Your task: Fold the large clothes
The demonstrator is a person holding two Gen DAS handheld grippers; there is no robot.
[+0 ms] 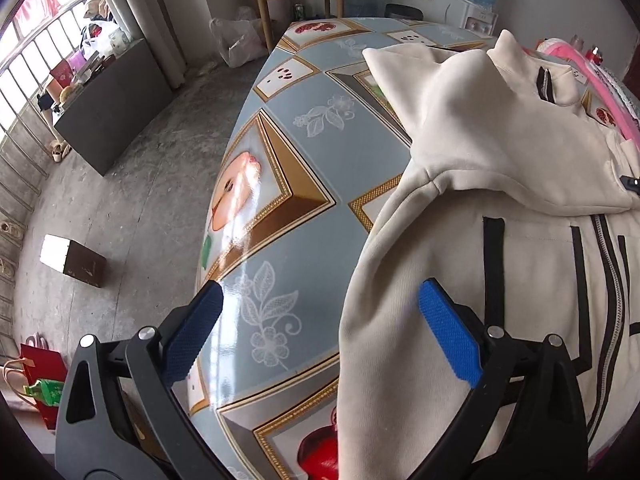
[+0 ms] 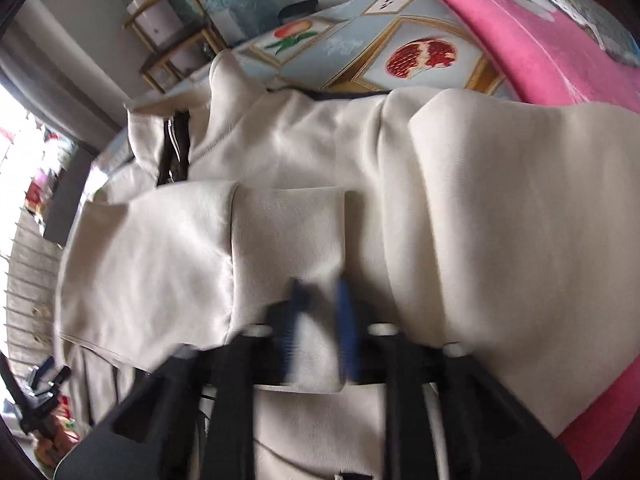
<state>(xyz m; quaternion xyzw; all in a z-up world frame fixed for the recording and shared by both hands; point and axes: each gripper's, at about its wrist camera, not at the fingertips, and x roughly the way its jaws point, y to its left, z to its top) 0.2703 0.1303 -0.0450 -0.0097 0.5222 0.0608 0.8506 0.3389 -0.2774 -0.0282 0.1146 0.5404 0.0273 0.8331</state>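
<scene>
Cream cloth covered most of the table (image 1: 280, 184): a big zip-up jacket (image 1: 500, 152) lay spread on the shiny picture tablecloth, its sleeve folded over the front. The left gripper (image 1: 320, 336) hung wide apart above the jacket's edge, holding nothing. The right gripper (image 2: 320, 332) was pinched tight on a cuff (image 2: 288, 232) (the picture was blurry). A pink blanket (image 2: 540, 48) lay beside the jacket.

Cream jacket (image 1: 500, 184) with black stripes, centre right of frame; blue-grey tablecloth (image 1: 280, 184) printed with gold-framed fruit and white flowers; pink fabric (image 2: 540, 40) upper right; blue finger pads (image 1: 448, 332).
</scene>
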